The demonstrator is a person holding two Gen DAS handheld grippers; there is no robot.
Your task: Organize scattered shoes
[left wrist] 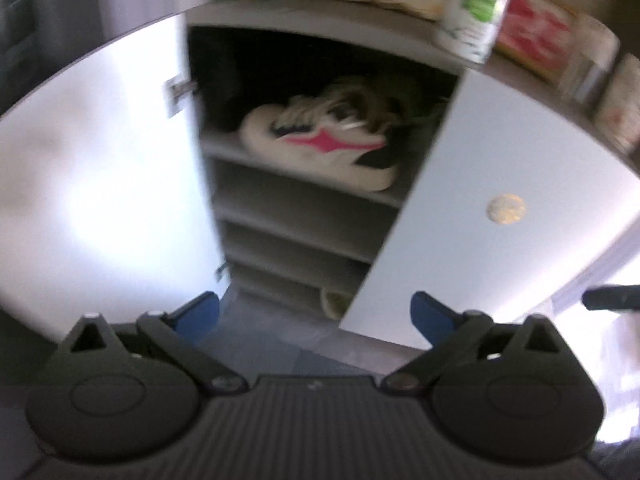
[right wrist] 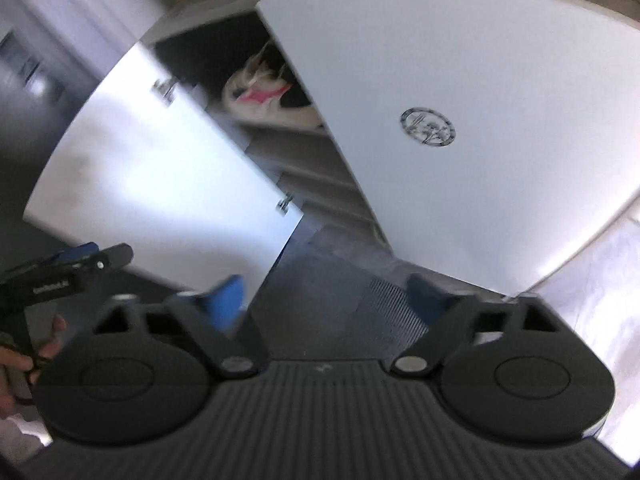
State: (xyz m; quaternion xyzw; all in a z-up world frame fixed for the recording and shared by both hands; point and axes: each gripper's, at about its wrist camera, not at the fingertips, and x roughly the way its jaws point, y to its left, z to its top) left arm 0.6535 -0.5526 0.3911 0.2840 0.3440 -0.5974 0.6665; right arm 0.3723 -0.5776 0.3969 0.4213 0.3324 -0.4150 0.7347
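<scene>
Right claw (right wrist: 324,300) spread empty, half-open cabinet door (right wrist: 460,152) screening sneaker (right wrist: 264,98)

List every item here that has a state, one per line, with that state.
Left cabinet door: swung open.
Right cabinet door: partly open.
White and pink sneaker: lying on the upper shelf.
Lower shelves: no shoes visible.
Left gripper: open, empty.
Right gripper: open, empty.

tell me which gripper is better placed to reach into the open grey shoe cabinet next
Left, probably. The left gripper, open and empty, faces straight into the open grey shoe cabinet, below the white and pink sneaker. The right gripper, open too, faces the half-closed white door.
</scene>
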